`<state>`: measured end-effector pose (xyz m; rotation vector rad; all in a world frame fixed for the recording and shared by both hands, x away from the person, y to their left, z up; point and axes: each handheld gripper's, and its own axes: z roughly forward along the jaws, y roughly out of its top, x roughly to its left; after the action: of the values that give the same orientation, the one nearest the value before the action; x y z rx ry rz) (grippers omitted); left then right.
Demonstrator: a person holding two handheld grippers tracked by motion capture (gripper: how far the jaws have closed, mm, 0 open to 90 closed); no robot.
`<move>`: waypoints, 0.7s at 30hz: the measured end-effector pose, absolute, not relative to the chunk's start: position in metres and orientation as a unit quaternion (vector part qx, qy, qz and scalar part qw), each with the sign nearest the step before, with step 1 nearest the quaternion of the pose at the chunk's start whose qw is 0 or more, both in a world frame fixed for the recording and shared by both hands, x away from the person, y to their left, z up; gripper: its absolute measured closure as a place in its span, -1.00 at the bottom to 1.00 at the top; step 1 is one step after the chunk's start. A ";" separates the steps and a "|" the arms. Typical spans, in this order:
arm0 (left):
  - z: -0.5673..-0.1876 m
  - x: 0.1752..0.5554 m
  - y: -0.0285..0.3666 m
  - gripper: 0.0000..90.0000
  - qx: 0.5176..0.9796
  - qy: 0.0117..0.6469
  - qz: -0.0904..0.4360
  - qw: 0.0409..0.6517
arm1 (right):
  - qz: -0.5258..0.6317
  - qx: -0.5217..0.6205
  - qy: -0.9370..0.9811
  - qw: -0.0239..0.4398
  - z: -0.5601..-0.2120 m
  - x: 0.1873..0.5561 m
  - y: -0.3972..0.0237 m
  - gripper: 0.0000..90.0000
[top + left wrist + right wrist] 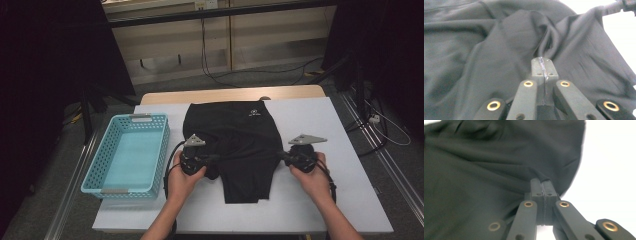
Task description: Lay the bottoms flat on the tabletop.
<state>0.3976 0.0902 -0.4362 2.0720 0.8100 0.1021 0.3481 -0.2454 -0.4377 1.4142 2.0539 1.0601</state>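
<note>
One black garment [235, 145] lies flat mid-tabletop [320, 200], on the white cover, small white logo toward the far edge. My left gripper [212, 159] is clenched on a fold of cloth at the garment's left side; in the left gripper view its jaws press together with fabric pinched at the tips. My right gripper [280, 155] is clamped on the garment's right edge; in the right gripper view the cloth bunches into its closed jaws. One light blue perforated basket [102, 177] sits just left of the garment, close beside my left hand [182, 180]. Nothing lies between the grippers except the cloth. Count: one garment, one basket, two grippers.
</note>
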 end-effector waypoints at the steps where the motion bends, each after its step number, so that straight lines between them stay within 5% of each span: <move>1: -0.436 0.397 0.086 1.00 0.837 0.322 0.042 0.441 | 0.386 0.515 0.731 0.226 -0.435 0.349 -0.250 0.99; 4: -0.437 0.397 0.079 1.00 0.843 0.316 0.062 0.431 | 0.382 0.517 0.724 0.251 -0.435 0.352 -0.251 0.68; 12: -0.437 0.409 0.109 1.00 0.819 0.366 0.100 0.430 | 0.385 0.496 0.751 0.206 -0.442 0.336 -0.240 0.36; 21: -0.434 0.404 0.105 0.82 0.826 0.347 0.071 0.439 | 0.357 0.480 0.787 0.153 -0.457 0.331 -0.216 0.38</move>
<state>0.4042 0.1046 -0.4341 2.0513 0.8614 0.1770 0.3307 -0.2161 -0.4575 1.3756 2.2565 1.0251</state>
